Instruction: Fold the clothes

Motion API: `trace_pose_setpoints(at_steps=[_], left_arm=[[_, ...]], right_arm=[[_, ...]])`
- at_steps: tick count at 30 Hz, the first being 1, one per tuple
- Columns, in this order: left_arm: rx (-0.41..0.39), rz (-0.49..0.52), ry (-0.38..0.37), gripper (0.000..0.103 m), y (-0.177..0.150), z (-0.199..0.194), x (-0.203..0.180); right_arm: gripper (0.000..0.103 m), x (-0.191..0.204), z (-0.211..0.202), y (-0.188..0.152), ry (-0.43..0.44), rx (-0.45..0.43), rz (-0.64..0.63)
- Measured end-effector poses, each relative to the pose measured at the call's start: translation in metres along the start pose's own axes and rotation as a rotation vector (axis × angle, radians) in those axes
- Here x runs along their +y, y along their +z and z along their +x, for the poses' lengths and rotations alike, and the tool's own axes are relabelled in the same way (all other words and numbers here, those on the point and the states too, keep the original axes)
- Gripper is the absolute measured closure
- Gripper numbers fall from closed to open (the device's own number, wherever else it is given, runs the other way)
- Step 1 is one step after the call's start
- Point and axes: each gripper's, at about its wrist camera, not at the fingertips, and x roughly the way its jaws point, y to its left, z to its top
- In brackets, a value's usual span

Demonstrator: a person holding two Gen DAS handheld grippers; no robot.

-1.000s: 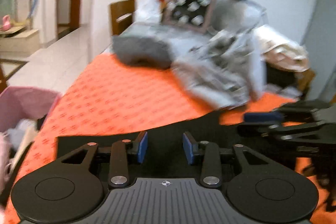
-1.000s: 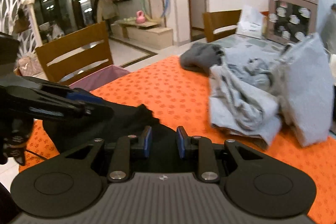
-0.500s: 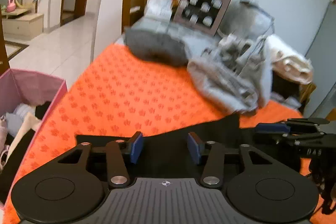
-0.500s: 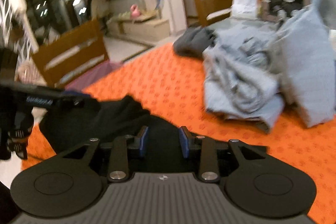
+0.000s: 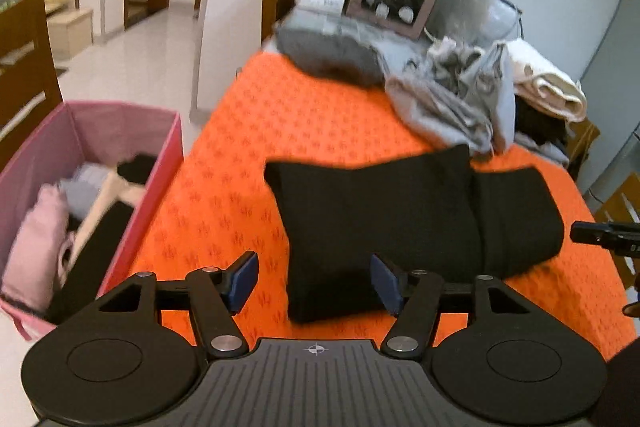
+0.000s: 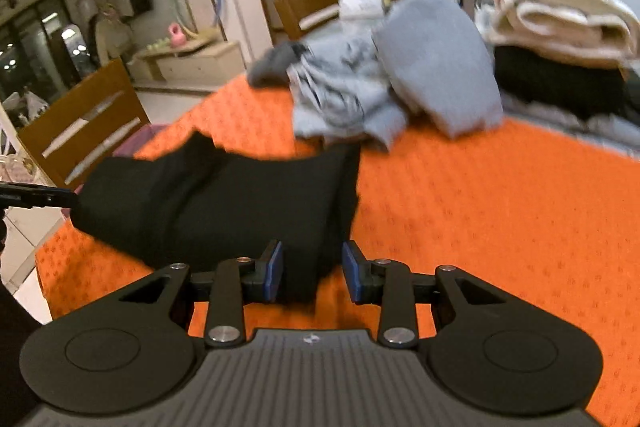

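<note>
A black garment (image 5: 400, 219) lies folded in a thick bundle on the orange tablecloth (image 5: 312, 115). My left gripper (image 5: 315, 281) stands just before its near left corner. Its jaws are opening, and the corner lies between them with neither pad pressing on it. In the right wrist view the same black garment (image 6: 224, 203) stretches to the left. My right gripper (image 6: 313, 271) is open, with the garment's near right corner loosely between its blue pads (image 6: 274, 271). Each gripper's tip shows at the edge of the other's view: right gripper (image 5: 604, 233), left gripper (image 6: 36, 195).
A pink fabric bin (image 5: 120, 115) holding clothes stands on the floor left of the table. At the table's far end lie a grey clothes pile (image 5: 452, 99), a dark grey garment (image 5: 328, 51) and a cream rolled blanket (image 6: 560, 19). A wooden chair (image 6: 80, 119) stands beside the table.
Both grippers have drawn back from the black garment, which now shows whole on the tablecloth. The left jaws have spread much wider and the right jaws a little.
</note>
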Motion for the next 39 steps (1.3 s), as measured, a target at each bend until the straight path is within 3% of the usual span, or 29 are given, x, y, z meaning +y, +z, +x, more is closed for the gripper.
trace_pose_setpoints(at_steps=[6, 10, 12, 13, 18, 26, 30, 32, 34, 39], left_arm=[[0.020, 0.023, -0.004, 0.039, -0.013, 0.018, -0.009], [0.008, 0.016, 0.021, 0.040, -0.020, 0.026, -0.015], [0.000, 0.023, 0.043, 0.051, -0.024, 0.030, -0.019], [-0.008, 0.036, 0.068, 0.062, -0.025, 0.029, -0.021], [-0.059, 0.020, 0.120, 0.090, -0.025, 0.017, -0.023], [-0.068, 0.013, 0.153, 0.091, -0.023, 0.016, -0.025], [-0.050, 0.034, 0.109, 0.089, -0.022, 0.014, -0.022], [-0.045, 0.041, 0.101, 0.088, -0.022, 0.013, -0.022], [-0.043, 0.038, 0.101, 0.088, -0.021, 0.014, -0.022], [-0.041, 0.004, 0.098, 0.088, -0.020, 0.015, -0.021]], right_arm=[[0.064, 0.003, 0.019, -0.017, 0.013, 0.032, -0.006], [0.065, 0.005, 0.033, -0.015, 0.065, 0.044, -0.030], [0.074, 0.007, 0.037, -0.013, 0.072, 0.050, -0.044], [0.093, 0.007, 0.037, -0.011, 0.068, 0.052, -0.046], [0.097, 0.007, 0.033, -0.003, 0.039, 0.042, -0.054], [0.100, -0.004, 0.034, -0.002, -0.013, 0.072, -0.069], [0.098, -0.002, 0.029, -0.002, -0.023, 0.090, -0.095], [0.084, 0.001, 0.023, 0.000, -0.037, 0.084, -0.121], [0.081, 0.012, 0.007, 0.006, -0.070, 0.046, -0.174], [0.066, 0.057, -0.010, 0.010, -0.024, -0.028, -0.422]])
